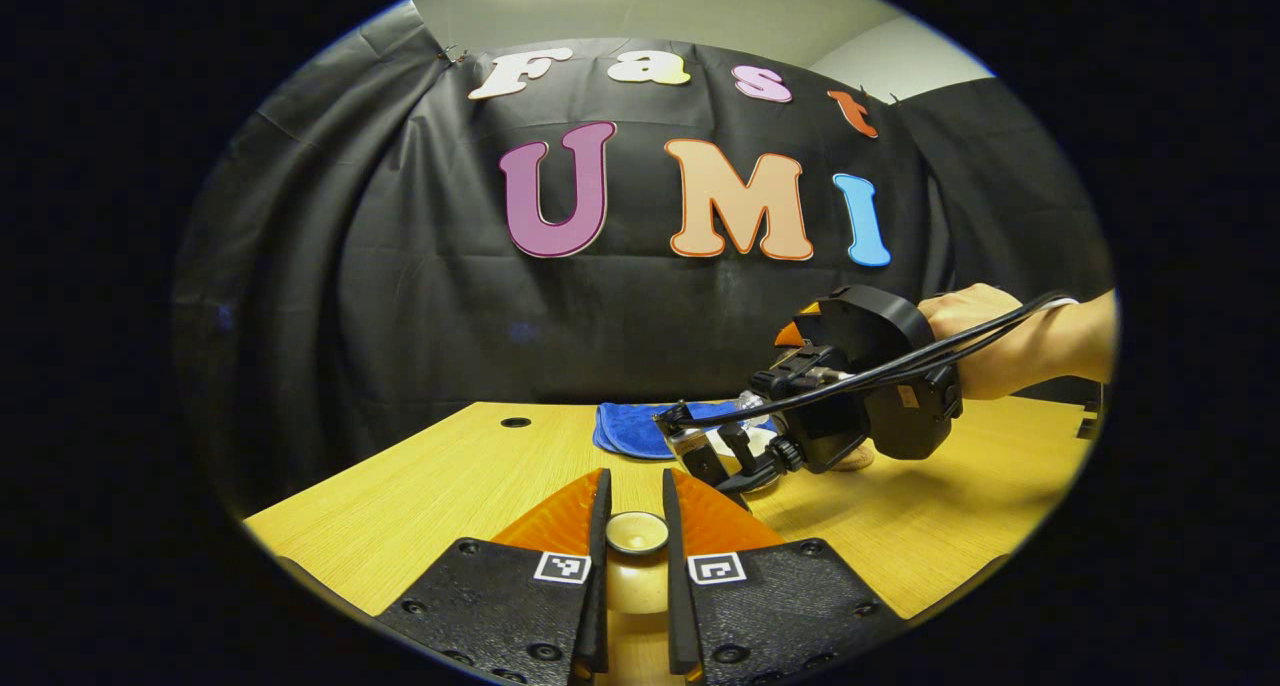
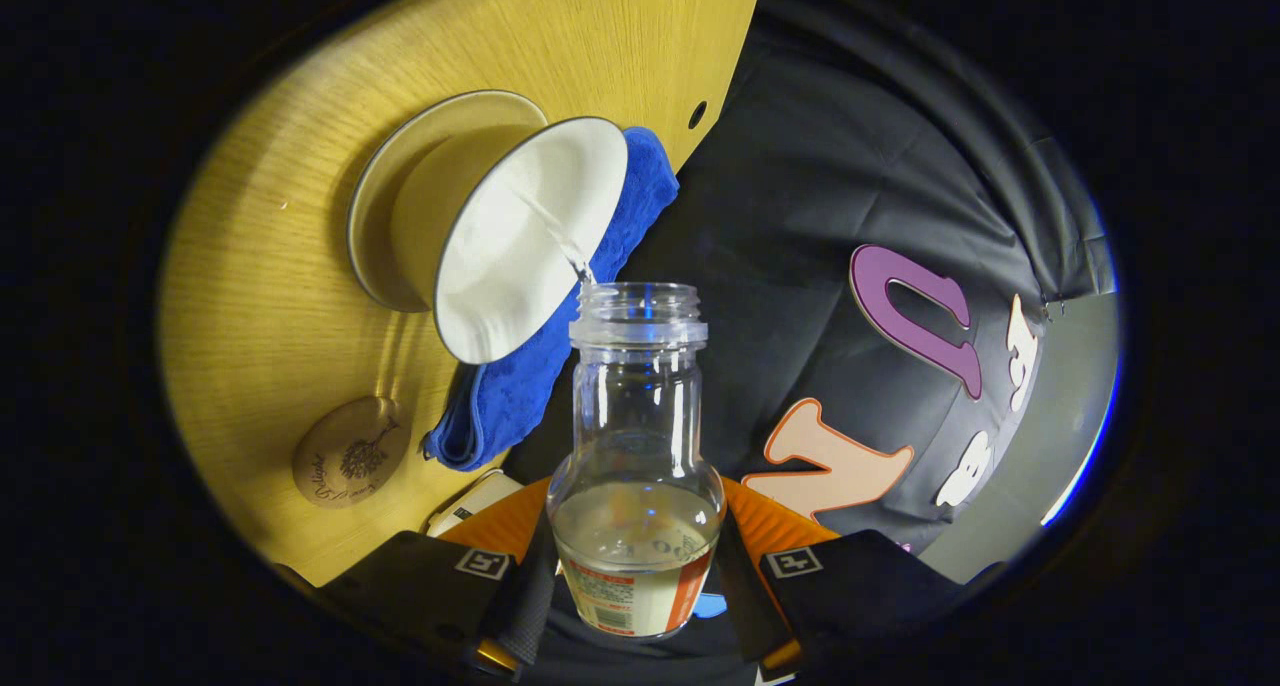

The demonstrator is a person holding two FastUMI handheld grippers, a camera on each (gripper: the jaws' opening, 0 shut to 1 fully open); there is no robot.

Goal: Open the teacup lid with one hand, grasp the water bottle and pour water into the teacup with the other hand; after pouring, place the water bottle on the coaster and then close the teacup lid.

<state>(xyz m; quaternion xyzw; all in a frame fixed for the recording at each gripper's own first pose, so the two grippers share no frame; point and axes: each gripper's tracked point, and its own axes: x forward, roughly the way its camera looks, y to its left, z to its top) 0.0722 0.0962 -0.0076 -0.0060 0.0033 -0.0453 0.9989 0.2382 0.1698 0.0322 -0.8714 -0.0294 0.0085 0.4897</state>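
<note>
My left gripper (image 1: 636, 501) is shut on the knob of the beige teacup lid (image 1: 637, 533), held above the wooden table (image 1: 450, 486). My right gripper (image 2: 636, 566) is shut on a clear, uncapped water bottle (image 2: 637, 436) and tilts it over. A thin stream of water runs from the bottle mouth into the open teacup (image 2: 520, 246), white inside, which stands on its saucer (image 2: 385, 181). In the left gripper view the right gripper (image 1: 715, 456), held by a hand (image 1: 985, 341), hangs over the teacup and hides most of it. A round wooden coaster (image 2: 350, 453) lies bare beside the teacup.
A folded blue cloth (image 2: 545, 366) lies behind the teacup near the booth wall, and the same blue cloth (image 1: 630, 428) lies at the table's far edge. A small white object (image 2: 472, 499) rests near the coaster. A cable hole (image 1: 515, 422) marks the far left of the table.
</note>
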